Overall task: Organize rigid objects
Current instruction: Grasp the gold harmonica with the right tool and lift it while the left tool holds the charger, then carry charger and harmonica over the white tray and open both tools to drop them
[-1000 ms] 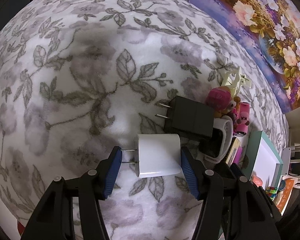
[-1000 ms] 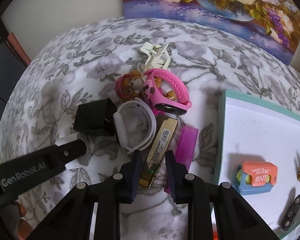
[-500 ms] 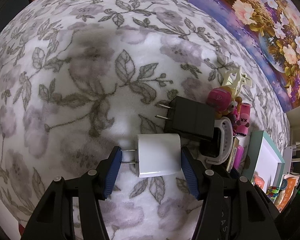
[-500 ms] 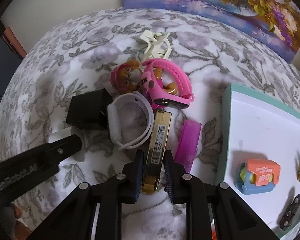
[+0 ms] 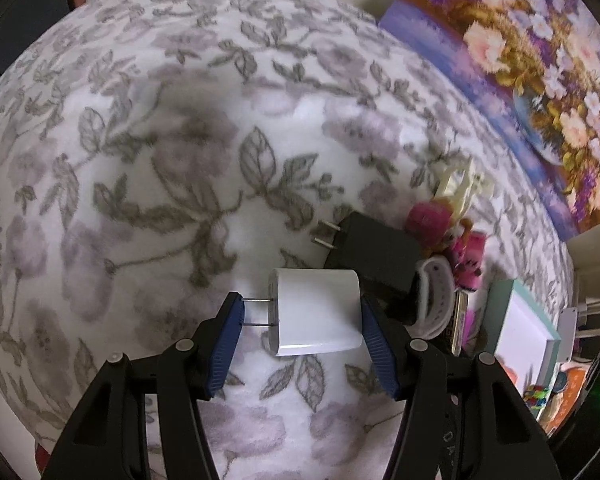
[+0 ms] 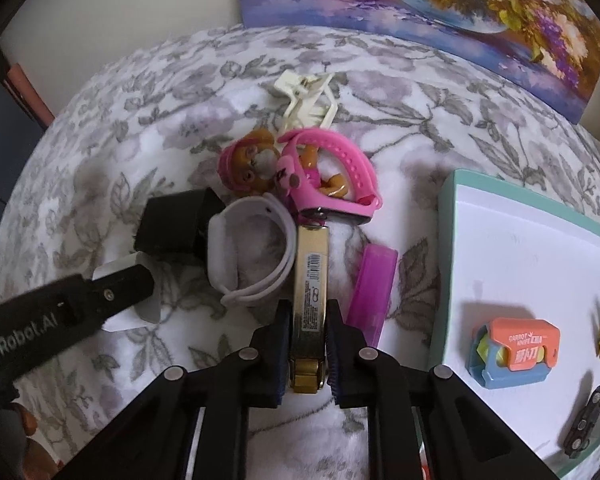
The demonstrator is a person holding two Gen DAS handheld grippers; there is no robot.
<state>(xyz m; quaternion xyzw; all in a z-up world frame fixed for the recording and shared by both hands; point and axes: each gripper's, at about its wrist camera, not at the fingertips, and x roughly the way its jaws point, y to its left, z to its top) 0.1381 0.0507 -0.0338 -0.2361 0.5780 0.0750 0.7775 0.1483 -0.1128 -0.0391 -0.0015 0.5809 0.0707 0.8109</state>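
Observation:
My left gripper (image 5: 300,312) is shut on a white plug charger (image 5: 316,312); one pad presses the prong tips, the other the charger's back. It is lifted slightly off the floral blanket. My right gripper (image 6: 308,320) is shut on a gold bar-shaped object (image 6: 311,280) with a barcode label. A black charger (image 6: 172,224), a white wristband (image 6: 248,252), a pink watch (image 6: 328,176), a pink-hatted dog toy (image 6: 246,164), a purple bar (image 6: 372,284) and a cream clip (image 6: 306,100) lie ahead in a pile.
A teal-rimmed white tray (image 6: 448,240) at the right holds an orange and blue knife toy (image 6: 512,352), a small dark car (image 6: 588,420) and a colourful item at the edge. A flower painting (image 6: 420,8) leans on the wall behind.
My right gripper moved forward and closed on the gold bar. My left gripper closed on the white charger and raised it a little.

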